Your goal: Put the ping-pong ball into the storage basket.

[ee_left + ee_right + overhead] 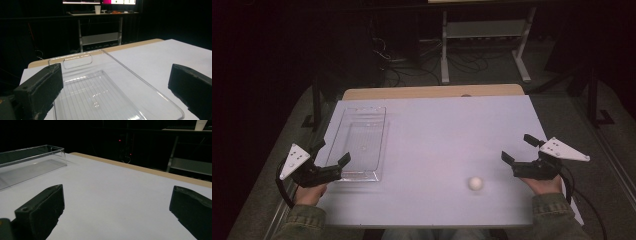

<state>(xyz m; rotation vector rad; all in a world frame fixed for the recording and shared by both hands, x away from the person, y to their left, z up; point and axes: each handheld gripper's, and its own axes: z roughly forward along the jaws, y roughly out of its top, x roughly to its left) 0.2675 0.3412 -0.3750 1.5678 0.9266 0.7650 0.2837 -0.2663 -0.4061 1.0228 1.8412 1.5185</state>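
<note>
A small white ball [475, 183] lies loose on the white tabletop [437, 130], near the front edge and toward the person's right. Nothing holds it. Its outline is a little soft in the high view, so whether it is rolling or at rest cannot be told.

The right gripper [518, 148] sits just beside the ball, to its right and slightly farther from the person, with its jaws spread wide and nothing between them. In the right gripper view the two black jaws frame only bare table, so they point past the ball rather than at it.

Well apart, on the left half of the table, stands a clear plastic tray [343, 125] with a ribbed floor and a cut-out handle at its far end [77, 60]. It looks empty but for one tiny pale speck or glint on its floor, too small to identify. The left gripper [332, 154] hovers at the tray's near end, jaws likewise apart and empty, looking along the tray's length.

As a judgement, the work looks to be putting the ball into the tray, and it stands at its very start: no grasp made, tray unfilled. What is left is everything: turn the right gripper onto the ball, close on it, carry it across and release it inside.
</note>
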